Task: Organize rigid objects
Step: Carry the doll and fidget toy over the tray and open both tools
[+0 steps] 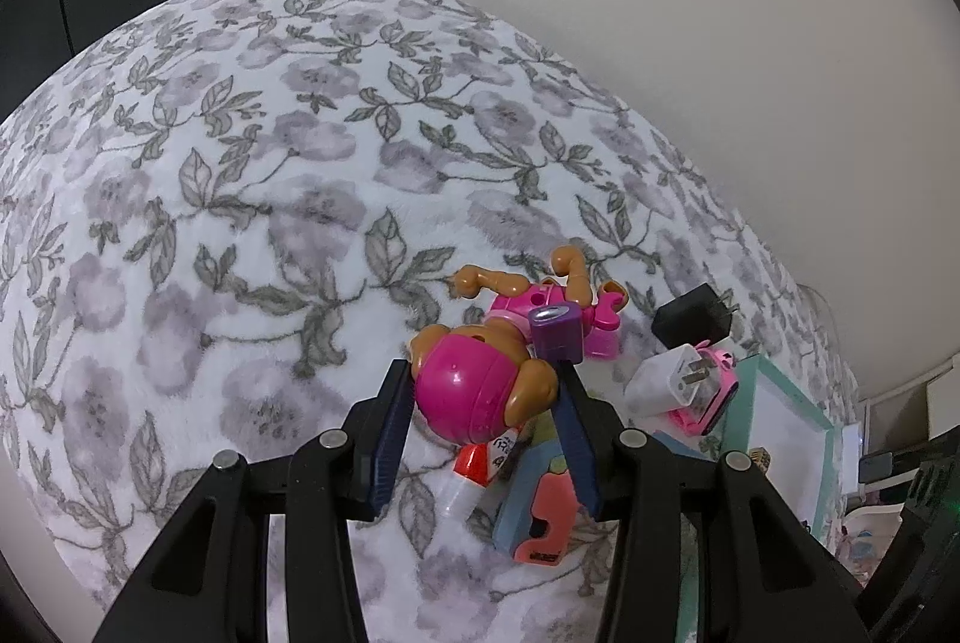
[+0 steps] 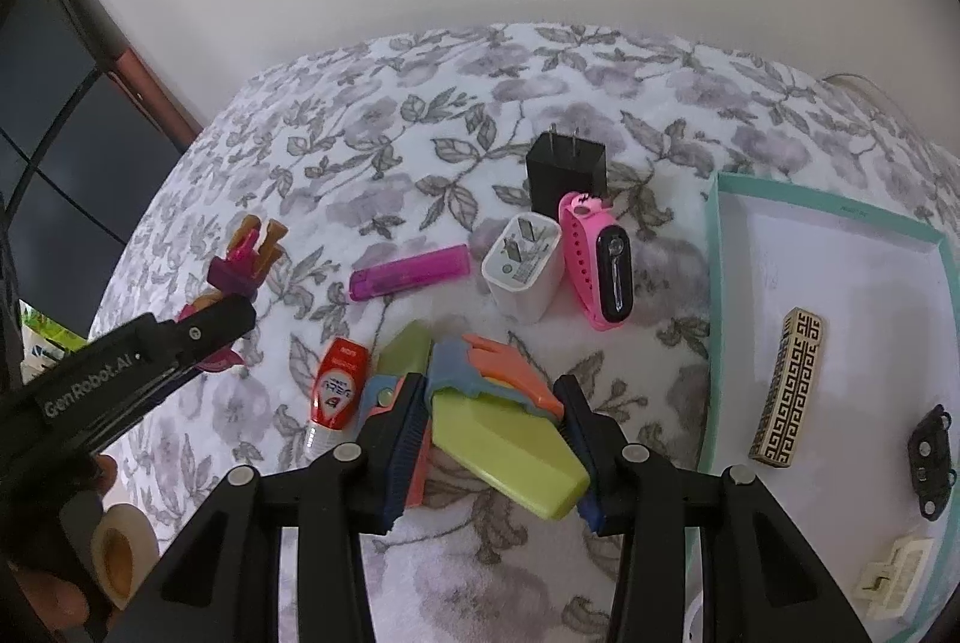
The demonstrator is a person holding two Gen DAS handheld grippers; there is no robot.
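Covered all over in a white fleece sheet [image 2: 456, 151] with grey-purple flowers and leaves: a bed, backed by a plain pale wall.

Near the bed's right edge, a shallow teal-rimmed tray [image 2: 936, 247] with a white floor, carrying a cream-and-black patterned bar [image 2: 789, 394], a small black bracket [image 2: 930, 463] and a little cream block [image 2: 894, 574].

Left gripper [image 1: 483, 391] clenched on a pink and tan toy dog [image 1: 465, 391], blue pads pressed to either side of its round pink head, legs pointing toward the far edge. Whether lifted clear of the sheet or resting on it: cannot tell.

Right gripper [image 2: 495, 430] spread wide, astride a yellow-green, blue and coral plastic toy [image 2: 498, 421] lying toward the near edge of the bed; jaws beside it, not closed on it.

Left of the tray, grouped together: a black charger [image 2: 567, 175] farthest back, a white charger [image 2: 525, 268] prongs-up in front of it, a pink watch band [image 2: 597, 262] with a black face leaning against the white charger.

Left of the white charger, flat on the sheet, a translucent purple lighter [image 2: 411, 271].

Just beside the plastic toy on its left, a small red-and-white tube [image 2: 336, 391], cap toward the near edge.
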